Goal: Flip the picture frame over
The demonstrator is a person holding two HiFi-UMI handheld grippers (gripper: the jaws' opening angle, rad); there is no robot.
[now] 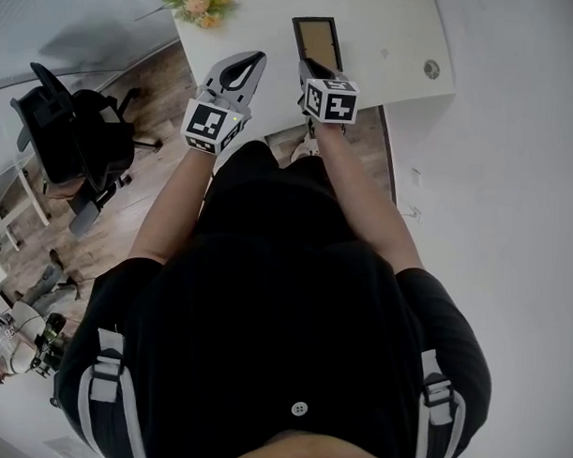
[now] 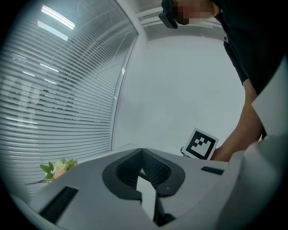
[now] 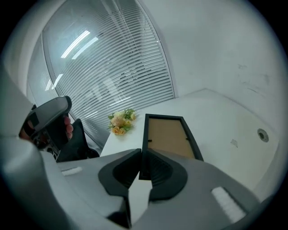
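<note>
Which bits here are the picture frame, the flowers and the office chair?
picture frame (image 3: 168, 134): right gripper view, on the brown panel inside its black border.
flowers (image 3: 120, 121): right gripper view, on the blooms.
office chair (image 1: 83, 136): head view, on its black upholstery.

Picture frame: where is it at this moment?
Head view, top centre: the picture frame is over the white table, right of the flowers, its near edge clamped in the jaws of the right gripper.
</note>
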